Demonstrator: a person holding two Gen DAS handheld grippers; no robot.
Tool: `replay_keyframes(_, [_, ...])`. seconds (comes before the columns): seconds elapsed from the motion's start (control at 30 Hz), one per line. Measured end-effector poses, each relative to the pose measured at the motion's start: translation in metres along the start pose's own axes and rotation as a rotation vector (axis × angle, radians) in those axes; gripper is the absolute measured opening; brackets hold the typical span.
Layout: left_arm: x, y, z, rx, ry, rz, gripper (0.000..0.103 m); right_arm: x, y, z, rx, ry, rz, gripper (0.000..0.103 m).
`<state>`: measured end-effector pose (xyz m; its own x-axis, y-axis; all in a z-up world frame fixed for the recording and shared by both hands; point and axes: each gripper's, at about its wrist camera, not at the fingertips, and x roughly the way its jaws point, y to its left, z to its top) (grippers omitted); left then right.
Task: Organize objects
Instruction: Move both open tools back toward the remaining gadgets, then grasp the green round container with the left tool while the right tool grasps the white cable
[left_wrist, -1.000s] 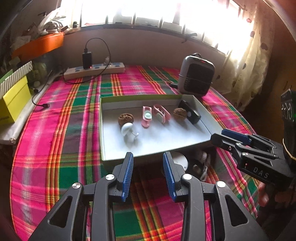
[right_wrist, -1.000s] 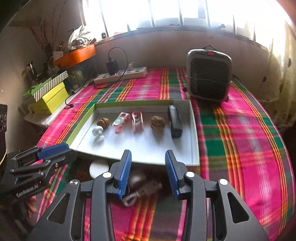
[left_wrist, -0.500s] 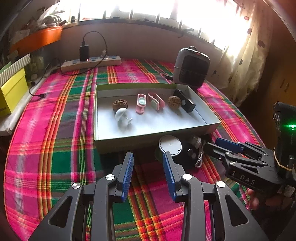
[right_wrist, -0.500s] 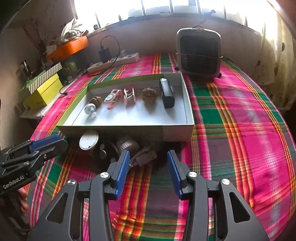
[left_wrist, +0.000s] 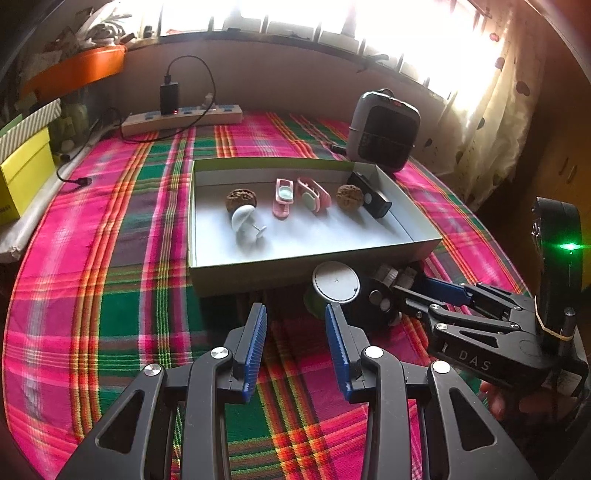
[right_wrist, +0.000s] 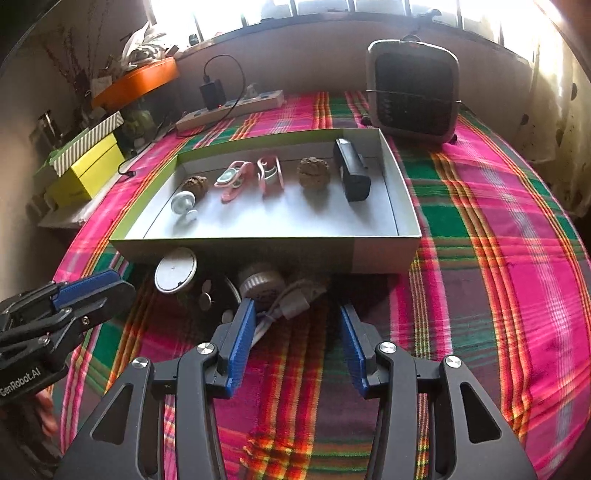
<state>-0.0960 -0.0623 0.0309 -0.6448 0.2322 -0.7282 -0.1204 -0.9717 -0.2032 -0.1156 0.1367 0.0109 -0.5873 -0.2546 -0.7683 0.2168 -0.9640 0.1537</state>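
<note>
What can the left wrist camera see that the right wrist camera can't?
Only the left wrist view shows a green light glowing on the dark device behind the right gripper, and the spotted curtain.

Only the right wrist view shows the grey plug and cable lying between the right gripper's opening jaws, which do not press on it.

Both show the box holding six small things, the round white lid in front of it, the heater, the power strip, the plaid cloth and the left gripper, open and empty.
</note>
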Motion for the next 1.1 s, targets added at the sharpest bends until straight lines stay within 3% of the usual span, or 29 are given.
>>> replay_keyframes(0.53, [0.007,-0.001,0.004,0.0,0.008,-0.04,0.031,-0.011,-0.009,-0.004,-0.007,0.008,-0.118,0.046])
replay_keyframes(0.9, [0.017,-0.005,0.012,-0.009,0.022,-0.082,0.04,-0.002,-0.008,0.001,0.017,0.011,-0.064,0.046])
replay_keyframes(1.1, [0.022,-0.011,0.016,0.004,0.03,-0.059,0.04,-0.001,-0.012,0.002,0.006,0.003,-0.089,0.046])
